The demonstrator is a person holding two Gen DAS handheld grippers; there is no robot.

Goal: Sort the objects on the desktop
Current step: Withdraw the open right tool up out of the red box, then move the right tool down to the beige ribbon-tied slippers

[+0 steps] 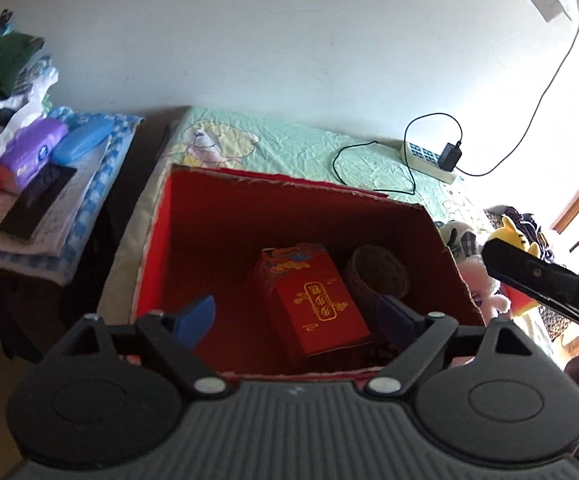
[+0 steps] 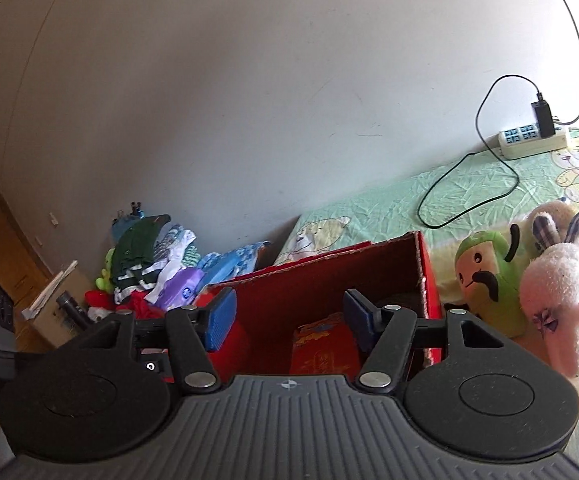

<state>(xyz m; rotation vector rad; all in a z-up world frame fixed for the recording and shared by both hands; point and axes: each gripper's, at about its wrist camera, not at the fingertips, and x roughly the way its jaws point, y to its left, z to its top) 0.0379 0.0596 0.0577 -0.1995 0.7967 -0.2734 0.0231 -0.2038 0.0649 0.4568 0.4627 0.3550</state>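
Left gripper [image 1: 295, 320]: blue fingers spread apart, empty, above the open red box [image 1: 193, 216]. Right gripper [image 2: 289, 318]: fingers likewise apart, empty, over the box's near edge. Inside the box: a red packet [image 1: 317, 304] with gold lettering lying flat, a tape roll [image 1: 377, 272] just beside it. Behind the box: power strip [image 1: 429, 162]. Left of the box: purple tissue pack [image 1: 35, 148], blue case [image 1: 81, 142]. Right of the box: plush toys [image 2: 557, 288].

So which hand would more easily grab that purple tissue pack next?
Probably left: the left gripper, open and empty, has the purple tissue pack on its own side. The right gripper, also open, sits farther over.
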